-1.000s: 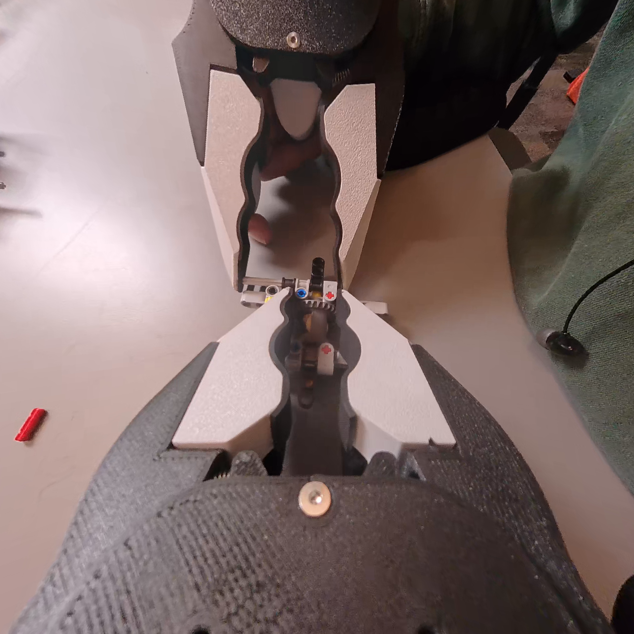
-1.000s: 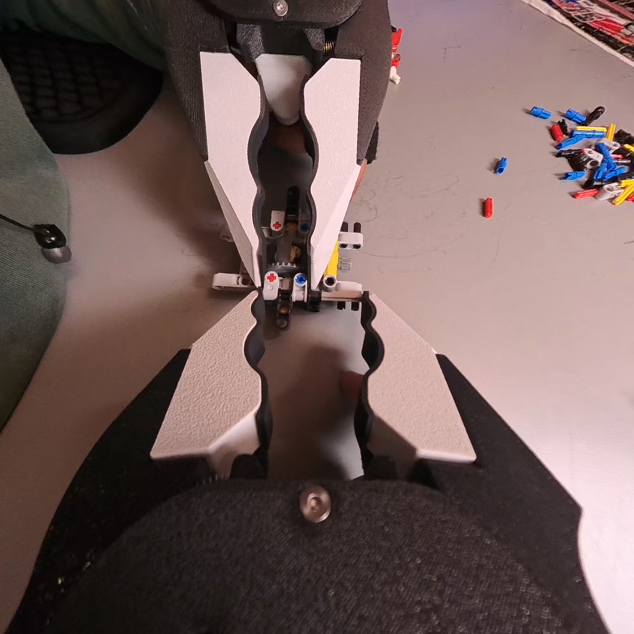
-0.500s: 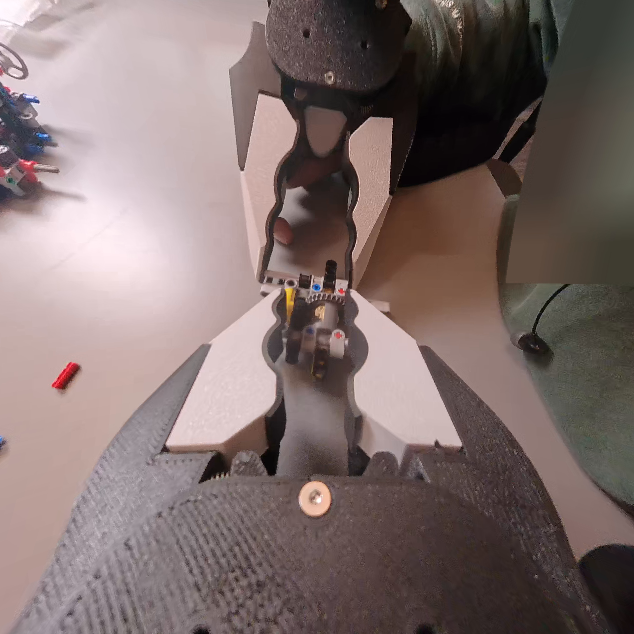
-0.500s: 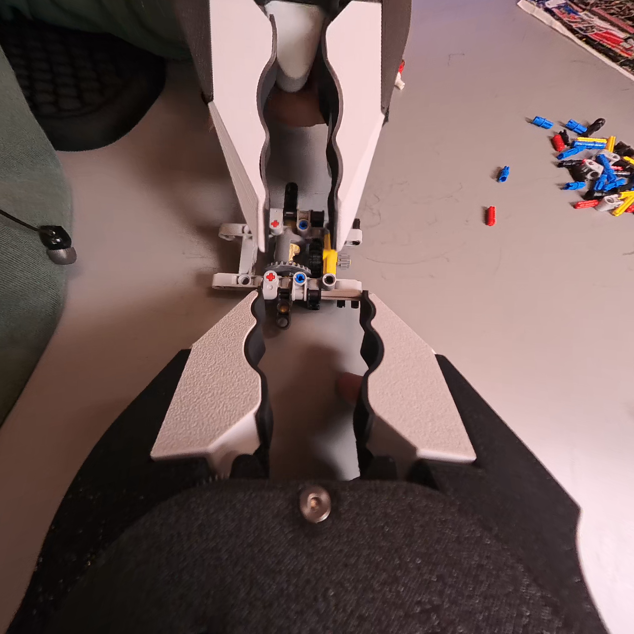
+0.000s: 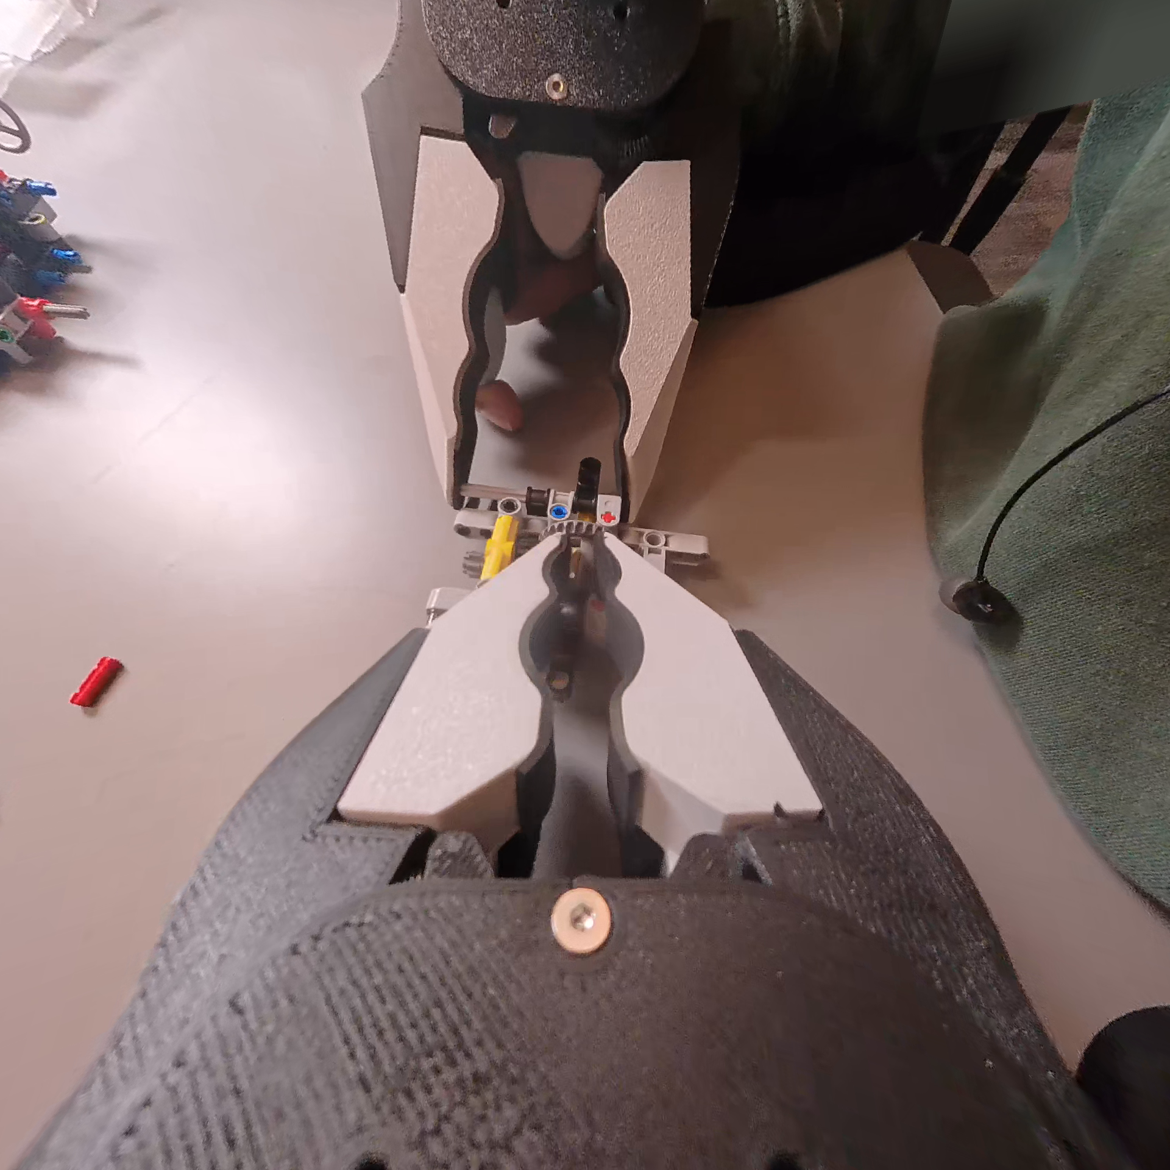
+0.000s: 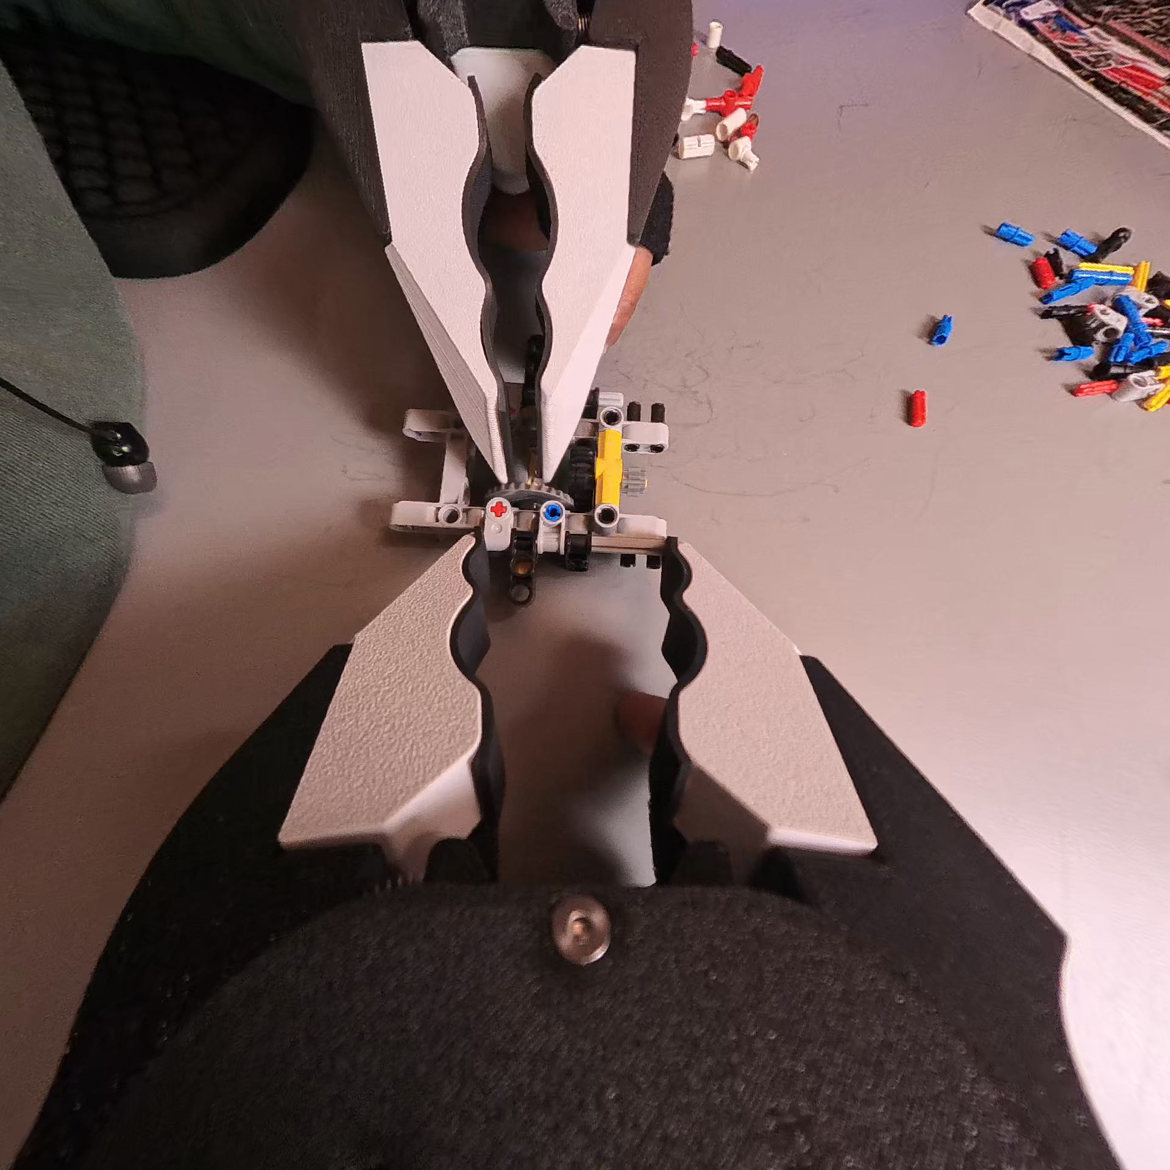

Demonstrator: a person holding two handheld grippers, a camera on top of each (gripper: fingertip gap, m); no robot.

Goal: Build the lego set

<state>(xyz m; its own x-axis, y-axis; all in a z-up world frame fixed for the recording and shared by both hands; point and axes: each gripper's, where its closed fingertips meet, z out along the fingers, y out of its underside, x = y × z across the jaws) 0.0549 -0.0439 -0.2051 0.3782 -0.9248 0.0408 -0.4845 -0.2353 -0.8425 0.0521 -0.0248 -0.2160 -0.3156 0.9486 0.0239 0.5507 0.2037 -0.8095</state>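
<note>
A small lego assembly (image 6: pixel 551 513) of grey beams, a gear, a yellow piece and black pins lies on the grey table (image 6: pixel 823 570). My left gripper (image 5: pixel 577 544) comes at it from the far side in the right wrist view (image 6: pixel 525 475). It is shut on the black parts in the assembly's middle. My right gripper (image 6: pixel 570 547) is open. Its fingertips (image 6: pixel 471 551) stand at the assembly's near grey beam, on either side of the black pins. In the left wrist view the right gripper (image 5: pixel 542 500) faces me behind the assembly (image 5: pixel 557 513).
A pile of loose blue, red, yellow and black pieces (image 6: pixel 1114 316) lies at the right, with a red pin (image 6: pixel 916 406) and a blue pin (image 6: pixel 940 329) nearer. Red and white pieces (image 6: pixel 728 120) and a booklet (image 6: pixel 1089 57) lie farther off. A green cloth (image 5: pixel 1076 506) with a cable borders the table. Less than 4 cm separates the two grippers' tips. The red pin (image 6: pixel 916 406) is about 12 cm from my right fingertips. It is also in sight in the left wrist view (image 5: pixel 95 682).
My left gripper has tilted down onto the assembly and its fingers have closed further on the middle parts. The right gripper has kept its place and opening.
</note>
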